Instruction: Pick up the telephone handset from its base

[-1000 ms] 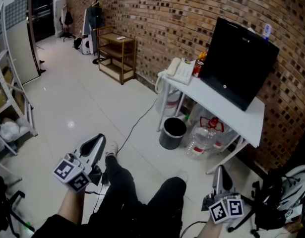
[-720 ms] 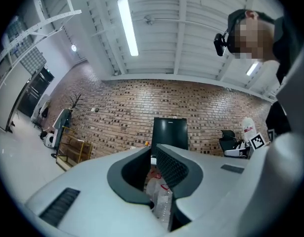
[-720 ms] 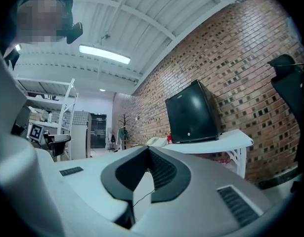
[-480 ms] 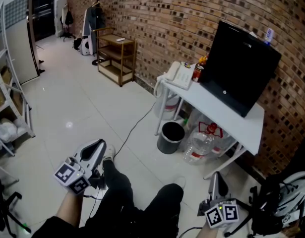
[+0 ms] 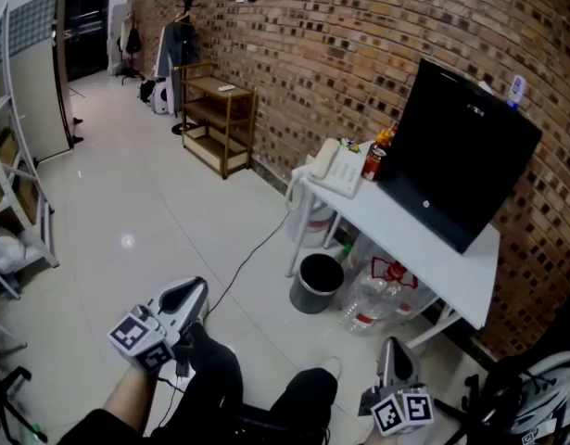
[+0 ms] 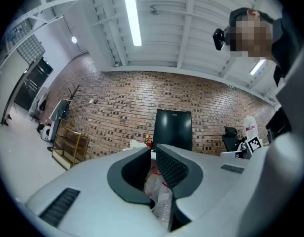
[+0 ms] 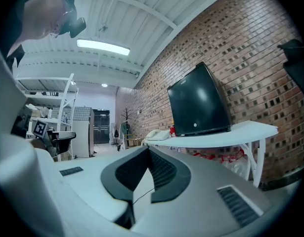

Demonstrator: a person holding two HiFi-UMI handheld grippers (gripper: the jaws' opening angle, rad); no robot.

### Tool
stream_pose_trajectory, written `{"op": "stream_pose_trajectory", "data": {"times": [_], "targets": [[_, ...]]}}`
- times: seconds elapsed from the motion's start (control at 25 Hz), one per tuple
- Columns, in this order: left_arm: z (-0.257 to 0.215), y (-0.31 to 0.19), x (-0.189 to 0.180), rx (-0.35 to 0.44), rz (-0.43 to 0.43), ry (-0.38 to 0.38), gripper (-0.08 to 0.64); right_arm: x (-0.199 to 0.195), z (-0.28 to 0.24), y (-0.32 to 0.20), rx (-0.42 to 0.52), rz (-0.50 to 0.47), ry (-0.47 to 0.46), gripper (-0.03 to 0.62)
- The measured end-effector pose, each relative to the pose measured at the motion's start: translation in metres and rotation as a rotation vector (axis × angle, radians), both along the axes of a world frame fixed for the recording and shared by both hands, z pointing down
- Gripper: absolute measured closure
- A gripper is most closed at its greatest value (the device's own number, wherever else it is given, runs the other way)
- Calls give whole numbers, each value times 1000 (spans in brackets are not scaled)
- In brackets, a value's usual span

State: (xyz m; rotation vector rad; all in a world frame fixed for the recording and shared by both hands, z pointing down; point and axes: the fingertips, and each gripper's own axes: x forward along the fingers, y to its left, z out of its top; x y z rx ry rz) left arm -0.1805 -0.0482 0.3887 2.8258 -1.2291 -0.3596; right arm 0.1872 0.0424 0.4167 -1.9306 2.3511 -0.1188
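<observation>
The white telephone (image 5: 338, 168) sits on the left end of a white table (image 5: 424, 235), its handset (image 5: 324, 160) resting on the base. It shows small and far in the left gripper view as the telephone (image 6: 135, 143) and in the right gripper view as the telephone (image 7: 156, 134). My left gripper (image 5: 190, 292) is low at the left, shut and empty, above the person's legs. My right gripper (image 5: 393, 352) is at the bottom right, shut and empty too. Both are far from the table, pointing toward it.
A black monitor (image 5: 461, 151) and a red can (image 5: 373, 160) stand on the table. Under it are a black bin (image 5: 320, 282) and a large water bottle (image 5: 373, 295). A wooden shelf (image 5: 215, 109) stands along the brick wall, a metal rack (image 5: 16, 156) at the left.
Both grippers have slid lower in the head view, the left one a little to the right. The table and telephone have shifted slightly down and right in the view.
</observation>
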Motion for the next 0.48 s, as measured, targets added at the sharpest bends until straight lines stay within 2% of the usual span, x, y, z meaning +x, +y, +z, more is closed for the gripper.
{"op": "stream_pose_trajectory", "data": {"times": [0.48], "targets": [[-4,-74,34,-14,30,16,526,16,-18,-73,21,-20,32,581]]}}
